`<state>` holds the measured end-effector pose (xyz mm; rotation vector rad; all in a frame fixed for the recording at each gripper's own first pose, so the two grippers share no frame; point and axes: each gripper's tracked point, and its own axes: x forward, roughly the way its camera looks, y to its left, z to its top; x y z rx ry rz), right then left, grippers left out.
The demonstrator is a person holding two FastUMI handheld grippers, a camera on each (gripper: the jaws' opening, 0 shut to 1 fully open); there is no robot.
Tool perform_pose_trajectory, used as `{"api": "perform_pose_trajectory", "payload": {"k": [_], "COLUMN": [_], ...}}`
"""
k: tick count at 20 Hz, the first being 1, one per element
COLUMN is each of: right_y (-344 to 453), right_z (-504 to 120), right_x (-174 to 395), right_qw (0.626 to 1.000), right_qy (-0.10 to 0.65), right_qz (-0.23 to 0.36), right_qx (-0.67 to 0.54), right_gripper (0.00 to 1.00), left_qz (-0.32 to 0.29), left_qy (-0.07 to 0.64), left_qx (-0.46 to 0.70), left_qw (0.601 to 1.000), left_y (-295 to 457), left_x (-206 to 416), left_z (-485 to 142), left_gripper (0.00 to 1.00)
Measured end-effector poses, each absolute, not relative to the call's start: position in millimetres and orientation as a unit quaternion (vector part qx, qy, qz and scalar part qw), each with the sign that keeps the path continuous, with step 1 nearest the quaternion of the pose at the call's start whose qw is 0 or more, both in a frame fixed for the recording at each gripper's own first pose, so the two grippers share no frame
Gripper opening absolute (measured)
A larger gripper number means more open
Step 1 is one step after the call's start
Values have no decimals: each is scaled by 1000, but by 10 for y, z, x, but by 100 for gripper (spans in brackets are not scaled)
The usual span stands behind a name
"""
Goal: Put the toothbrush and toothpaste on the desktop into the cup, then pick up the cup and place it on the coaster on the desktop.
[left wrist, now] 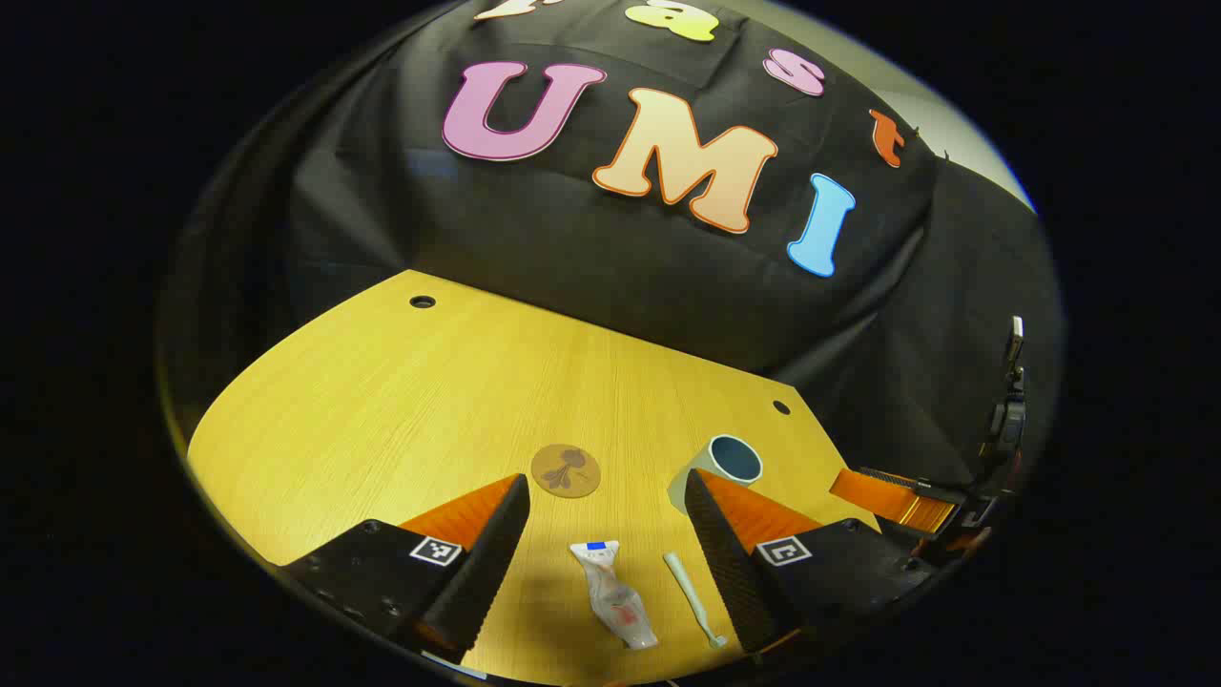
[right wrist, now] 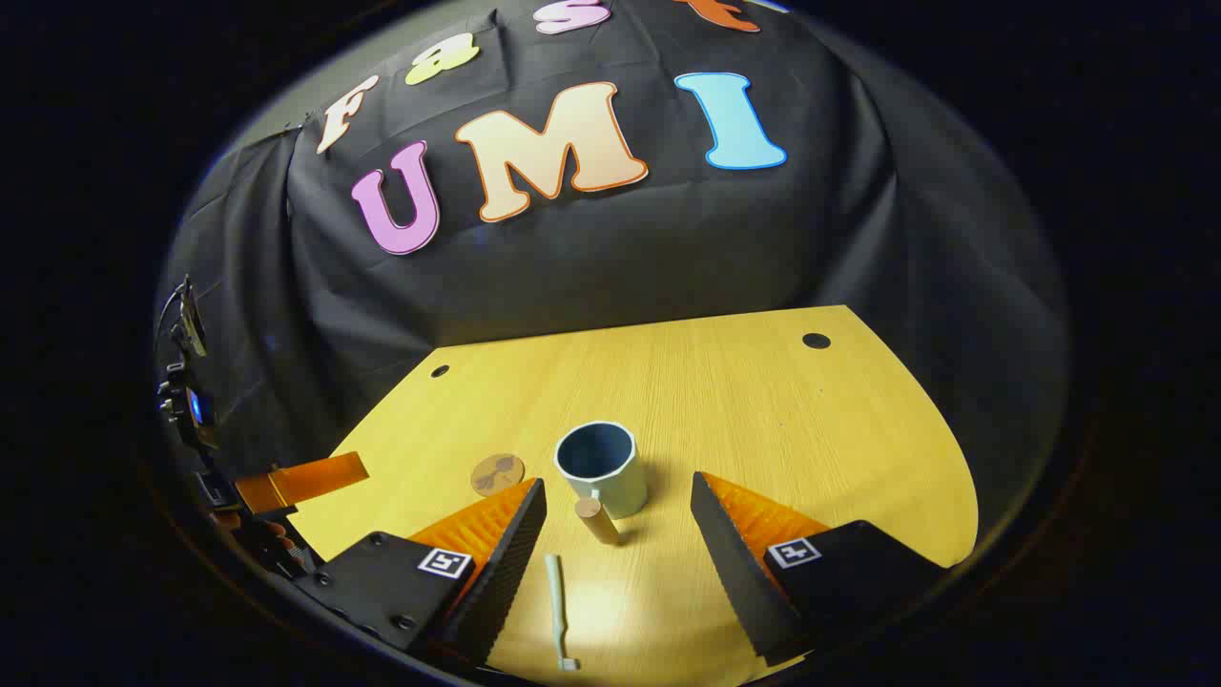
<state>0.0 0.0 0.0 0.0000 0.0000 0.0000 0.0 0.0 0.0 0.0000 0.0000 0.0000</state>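
The toothbrush (left wrist: 694,600) lies flat on the wooden tabletop (left wrist: 401,401), just beside the toothpaste (left wrist: 613,594), a crumpled tube that lies roughly parallel to it. In the left gripper view both rest between the spread fingers of the left gripper (left wrist: 610,563), which is released and holds nothing. Farther back, the cup (left wrist: 722,467) stands upright and empty near the tabletop's far right corner, partly behind one finger. The round brown coaster (left wrist: 566,470) lies flat to its left, apart from it and bare.

In the right gripper view the cup (right wrist: 602,468) stands between the fingers of the right gripper (right wrist: 615,563), whose jaws are wide apart and grasp nothing. Its short wooden handle (right wrist: 597,521) points toward the camera. The toothbrush (right wrist: 557,611) lies near the left finger, and the coaster (right wrist: 497,473) sits left of the cup. At the far left edge, the other gripper is in view.
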Motion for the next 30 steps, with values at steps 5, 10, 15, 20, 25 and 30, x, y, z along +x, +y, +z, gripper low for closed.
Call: {"api": "perform_pose_trajectory", "payload": {"k": [5,10,15,20,25,30], "right_y": [55,106,103,165,326,522], "right_z": [-125,-252,-372,-517,-749,-1080], "right_x": [18,-16,-41,-31,71,271], "right_qw": [1000,999,999,997,992,980], "right_qy": [18,33,47,73,122,185], "right_qz": [0,1,-5,-2,12,28], "right_qx": [-7,-10,-11,-16,-40,-70], "right_gripper": [96,97,96,97,90,90], "left_qz": [1,1,0,-4,5,22], "left_qy": [9,25,42,67,82,87], "left_qx": [-7,1,-2,4,0,-7], "left_qw": [1000,1000,999,998,997,996], "left_y": [33,81,88,114,234,411], "left_x": [-15,-1,17,16,-5,-30], "left_z": [-84,-195,-268,-397,-483,-542], "left_gripper": [96,96,96,95,95,95]}}
